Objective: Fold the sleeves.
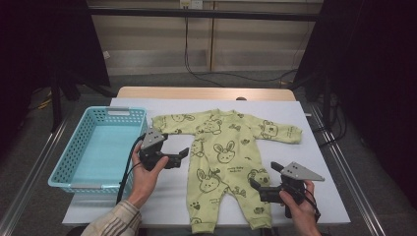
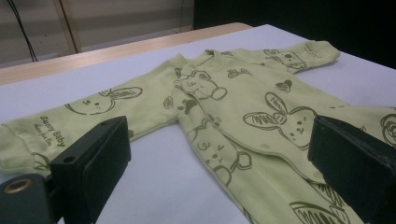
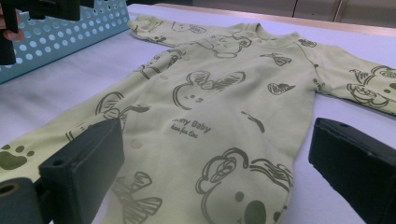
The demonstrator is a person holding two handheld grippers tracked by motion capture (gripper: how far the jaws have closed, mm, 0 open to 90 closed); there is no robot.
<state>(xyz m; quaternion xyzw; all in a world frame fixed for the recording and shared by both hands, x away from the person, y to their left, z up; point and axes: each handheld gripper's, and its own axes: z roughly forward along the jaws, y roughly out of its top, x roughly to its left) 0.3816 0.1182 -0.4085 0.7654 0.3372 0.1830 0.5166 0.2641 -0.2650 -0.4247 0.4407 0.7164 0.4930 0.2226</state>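
A light green baby romper (image 1: 223,157) printed with rabbits and bears lies flat on the white table cover (image 1: 319,162), sleeves spread, legs toward me. My left gripper (image 1: 181,156) hovers open just left of the romper's waist; in the left gripper view its jaws frame the left sleeve and chest (image 2: 224,107). My right gripper (image 1: 261,181) is open at the romper's right leg, and the right gripper view looks up the body (image 3: 219,112) between wide-apart jaws. Neither gripper holds anything.
A turquoise plastic basket (image 1: 64,169) with perforated walls stands at the table's left, also seen in the right gripper view (image 3: 60,32). A wooden table edge (image 1: 206,92) runs along the back. Bare cloth lies right of the romper.
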